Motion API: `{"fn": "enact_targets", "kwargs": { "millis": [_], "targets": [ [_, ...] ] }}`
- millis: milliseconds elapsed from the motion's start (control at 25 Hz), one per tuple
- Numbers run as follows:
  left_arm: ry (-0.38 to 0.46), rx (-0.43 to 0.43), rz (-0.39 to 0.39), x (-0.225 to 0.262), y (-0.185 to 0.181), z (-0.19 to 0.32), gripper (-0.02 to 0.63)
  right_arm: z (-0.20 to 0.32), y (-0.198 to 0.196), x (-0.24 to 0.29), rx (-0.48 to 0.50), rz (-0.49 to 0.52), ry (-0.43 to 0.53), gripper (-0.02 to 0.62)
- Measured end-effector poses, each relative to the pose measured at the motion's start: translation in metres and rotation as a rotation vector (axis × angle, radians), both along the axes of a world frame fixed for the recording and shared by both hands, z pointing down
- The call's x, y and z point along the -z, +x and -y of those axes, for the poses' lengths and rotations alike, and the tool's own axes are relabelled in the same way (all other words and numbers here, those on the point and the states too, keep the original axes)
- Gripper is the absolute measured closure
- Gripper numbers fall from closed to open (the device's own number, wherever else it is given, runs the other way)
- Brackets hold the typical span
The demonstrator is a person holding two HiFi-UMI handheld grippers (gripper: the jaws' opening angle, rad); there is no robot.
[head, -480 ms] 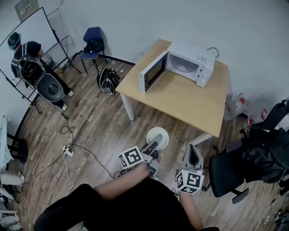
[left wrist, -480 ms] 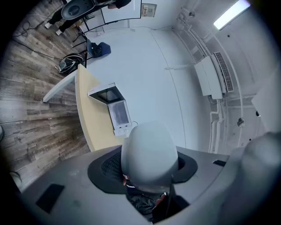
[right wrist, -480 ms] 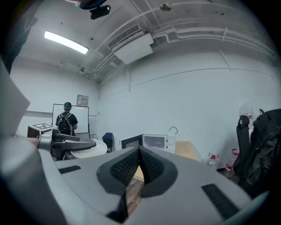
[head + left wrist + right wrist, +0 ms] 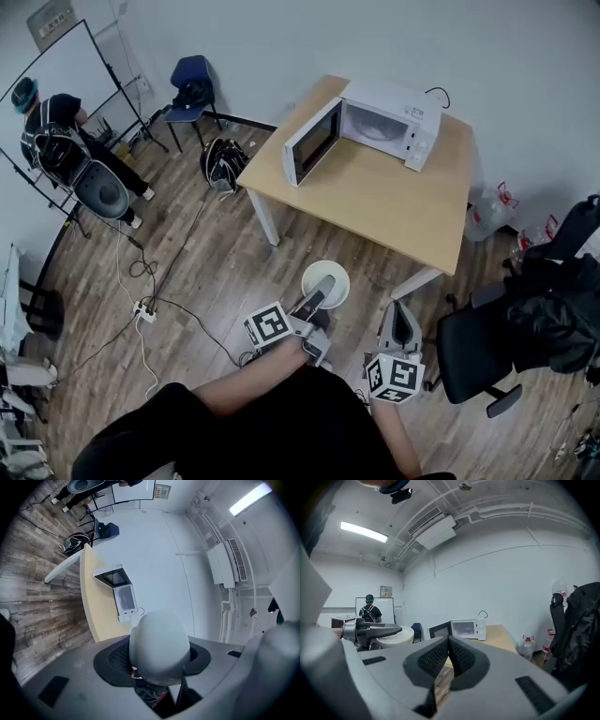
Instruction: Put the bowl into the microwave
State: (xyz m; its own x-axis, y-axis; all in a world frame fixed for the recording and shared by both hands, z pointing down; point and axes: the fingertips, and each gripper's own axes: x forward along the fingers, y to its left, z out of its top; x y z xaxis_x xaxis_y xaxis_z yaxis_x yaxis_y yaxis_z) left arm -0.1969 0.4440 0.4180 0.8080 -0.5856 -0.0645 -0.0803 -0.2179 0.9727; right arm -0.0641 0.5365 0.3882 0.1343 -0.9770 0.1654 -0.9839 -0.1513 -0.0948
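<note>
My left gripper (image 4: 322, 292) is shut on the rim of a white bowl (image 4: 325, 284), held in the air over the wooden floor a little short of the table (image 4: 375, 202). In the left gripper view the bowl (image 4: 159, 648) fills the space between the jaws. A white microwave (image 4: 375, 122) stands at the far end of the table with its door (image 4: 312, 142) swung open to the left. My right gripper (image 4: 401, 328) hangs to the right of the bowl, shut and empty, its pads meeting in the right gripper view (image 4: 447, 656).
A black office chair (image 4: 478, 352) with dark clothing on it stands close on the right. A backpack (image 4: 223, 164) and a blue chair (image 4: 192, 89) sit left of the table. Cables and a power strip (image 4: 142, 311) lie on the floor. A person (image 4: 56, 131) stands by a whiteboard at far left.
The view has shifted slightly; the table and microwave sit a little higher and further left in the picture. The left gripper still holds the bowl, and the right gripper has kept its place.
</note>
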Motion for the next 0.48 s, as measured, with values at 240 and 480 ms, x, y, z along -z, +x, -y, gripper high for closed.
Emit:
{"fn": "enact_targets", "kwargs": {
  "millis": [240, 480],
  "targets": [
    [-0.002, -0.02, 0.026, -0.01, 0.014, 0.003, 0.38, -0.011, 0.021, -0.02, -0.029, 0.043, -0.03, 0.535],
    [0.019, -0.021, 0.051, -0.016, 0.022, 0.029, 0.38, 0.0, 0.029, -0.035, -0.02, 0.047, -0.078, 0.535]
  ]
}}
